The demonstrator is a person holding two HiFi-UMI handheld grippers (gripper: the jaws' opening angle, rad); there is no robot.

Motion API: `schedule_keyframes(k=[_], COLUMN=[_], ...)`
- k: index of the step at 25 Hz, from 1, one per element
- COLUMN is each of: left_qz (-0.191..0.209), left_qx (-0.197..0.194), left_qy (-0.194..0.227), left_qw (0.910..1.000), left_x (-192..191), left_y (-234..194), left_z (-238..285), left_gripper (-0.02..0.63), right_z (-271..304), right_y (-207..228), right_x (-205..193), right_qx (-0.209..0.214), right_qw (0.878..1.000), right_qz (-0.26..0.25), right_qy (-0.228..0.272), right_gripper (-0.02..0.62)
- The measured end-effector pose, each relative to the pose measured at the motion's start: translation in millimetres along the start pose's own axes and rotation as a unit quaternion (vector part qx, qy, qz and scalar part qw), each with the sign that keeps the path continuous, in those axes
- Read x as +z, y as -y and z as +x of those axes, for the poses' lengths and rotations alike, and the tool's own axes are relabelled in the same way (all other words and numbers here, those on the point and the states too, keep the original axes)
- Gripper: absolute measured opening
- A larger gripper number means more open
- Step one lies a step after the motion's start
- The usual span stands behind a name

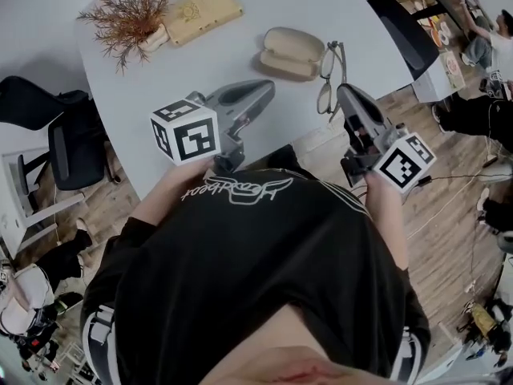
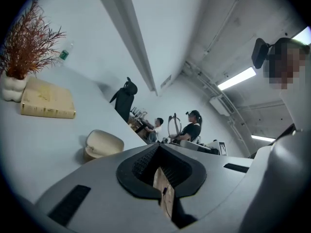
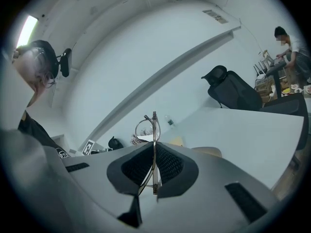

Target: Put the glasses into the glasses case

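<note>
The beige glasses case [image 1: 290, 52] lies open on the white table [image 1: 144, 87], and it also shows in the left gripper view [image 2: 101, 144]. Thin-rimmed glasses [image 1: 327, 79] hang over the table's near right edge, just right of the case. My right gripper [image 1: 342, 93] is shut on them. In the right gripper view the frame [image 3: 147, 127] stands upright between the pads [image 3: 167, 163]. My left gripper [image 1: 268, 87] hovers over the table's near edge, left of and nearer than the case. Its jaws are shut with nothing in them [image 2: 160, 147].
A tan book [image 1: 200, 12] and a dried reddish plant in a white pot [image 1: 128, 18] sit at the table's far left. Black office chairs stand left [image 1: 68, 143] and far right [image 1: 401, 30] of the table. People sit at desks beyond [image 2: 187, 130].
</note>
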State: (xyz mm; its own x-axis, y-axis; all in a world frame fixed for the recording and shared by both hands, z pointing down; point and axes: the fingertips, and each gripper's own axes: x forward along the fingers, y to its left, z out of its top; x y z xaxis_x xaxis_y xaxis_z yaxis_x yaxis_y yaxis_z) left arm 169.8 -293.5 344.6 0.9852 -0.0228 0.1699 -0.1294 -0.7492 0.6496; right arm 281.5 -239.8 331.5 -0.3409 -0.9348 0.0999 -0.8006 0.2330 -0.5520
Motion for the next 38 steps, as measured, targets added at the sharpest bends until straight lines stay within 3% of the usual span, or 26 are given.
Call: schedule_keyframes(k=[11,19,28,38], left_qz=[-0.039,-0.066,-0.079,-0.098], left_qx=[0.062,0.113,0.162,0.201], left_qy=[0.016,0.024,0.049,0.072], left_qw=[0.9972,0.9911,0.9824,0.9719], left_x=[19,20,23,21], left_y=[-50,-86,-106,-125], left_z=[40,46,42,31], left_gripper=[0.006,0.006,0.006,0.005], right_z=[49,92,125,153], right_y=[57,82,94,106], right_x=[26,17,-2,-41], right_qx=[0.037,0.083,0.150,0.204], right_qw=[0.997,0.988,0.964,0.925], right_qz=[-0.025,-0.050,-0.093,-0.134], right_qy=[-0.064,-0.124,-0.200,-0.292], right_gripper=[0.020,0.020,0.020,0.020])
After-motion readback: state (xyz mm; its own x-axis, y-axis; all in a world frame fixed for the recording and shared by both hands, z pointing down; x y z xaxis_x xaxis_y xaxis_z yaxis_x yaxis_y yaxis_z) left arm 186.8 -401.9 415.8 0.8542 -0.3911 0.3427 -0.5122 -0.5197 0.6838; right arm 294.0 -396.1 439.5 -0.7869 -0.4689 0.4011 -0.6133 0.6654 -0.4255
